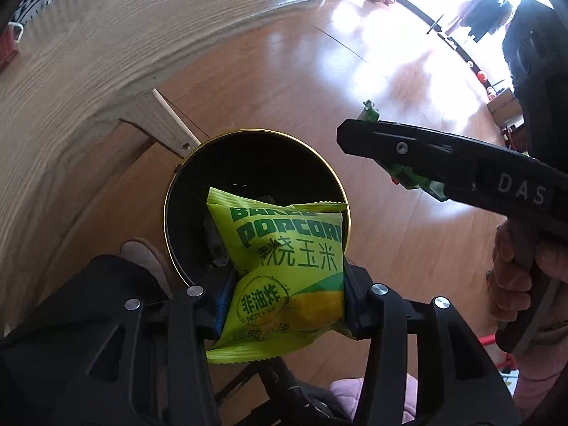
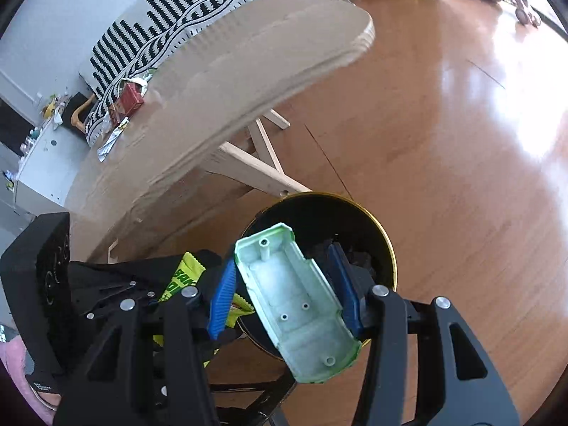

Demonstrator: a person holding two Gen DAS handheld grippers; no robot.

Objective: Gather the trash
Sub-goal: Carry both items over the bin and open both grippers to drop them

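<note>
The left gripper [image 1: 284,305] has its fingers clenched on a green popcorn bag [image 1: 284,266], pressing its two side edges, and holds it tilted over the mouth of a black bin [image 1: 184,191] with a gold rim; the bag's top end reaches in over the opening while its bottom seam hangs near the camera. The bin stands on the wooden floor [image 1: 355,106] just beside the bench [image 1: 88,71], close to one of its pale wooden legs. Something dark and crumpled lies inside the bin, too dim to name. The right gripper [image 2: 287,294] grasps a pale green toy car shell [image 2: 294,305] between its blue fingers [image 2: 222,301], hollow side up toward the camera, and holds it above the near edge of the bin, its far end over the opening. In the left view the right gripper comes in from the right, held by a hand [image 1: 514,259]. Far back on the bench sit a small red box [image 2: 129,101] and some wrappers [image 2: 113,138], near a striped cloth [image 2: 184,14].
</note>
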